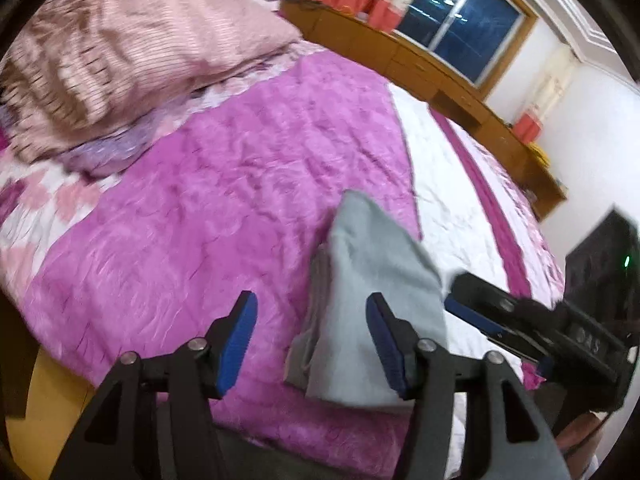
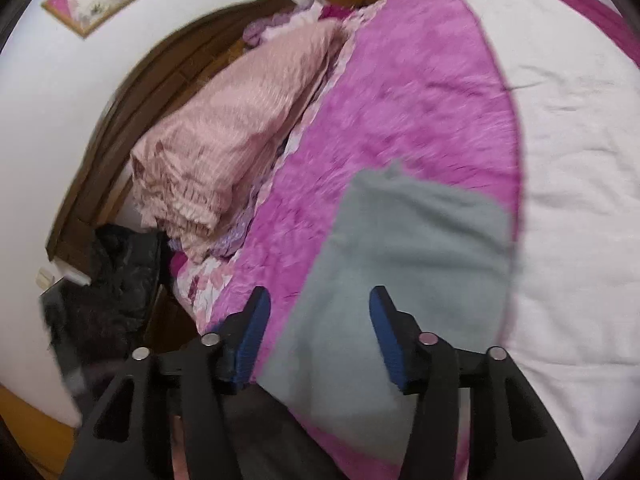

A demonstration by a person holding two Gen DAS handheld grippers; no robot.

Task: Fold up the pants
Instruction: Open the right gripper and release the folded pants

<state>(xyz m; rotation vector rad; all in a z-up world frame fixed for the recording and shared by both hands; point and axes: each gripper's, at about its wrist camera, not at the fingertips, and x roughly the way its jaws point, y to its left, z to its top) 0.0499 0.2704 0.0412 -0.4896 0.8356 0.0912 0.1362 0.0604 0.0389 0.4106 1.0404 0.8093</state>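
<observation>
Both claws hang wide apart over the bed, gripping nothing: left claw [image 1: 312,340], right claw [image 2: 318,330]. The grey pants [image 2: 400,264] lie as a folded bundle on the magenta blanket [image 1: 200,208], near the bed's [image 1: 460,208] near edge, by the seam with the white quilt [image 2: 560,160]. Soft, light, floppy cloth, I'd say; best pinched at a corner or folded edge. A pink pillow [image 1: 120,48] sits at the headboard end, a window [image 1: 464,16] beyond.

Left claw [image 1: 312,340] and right claw [image 2: 318,336]: black linkage arms, silver pivot screws, ribbed blue pads [image 1: 236,344].
</observation>
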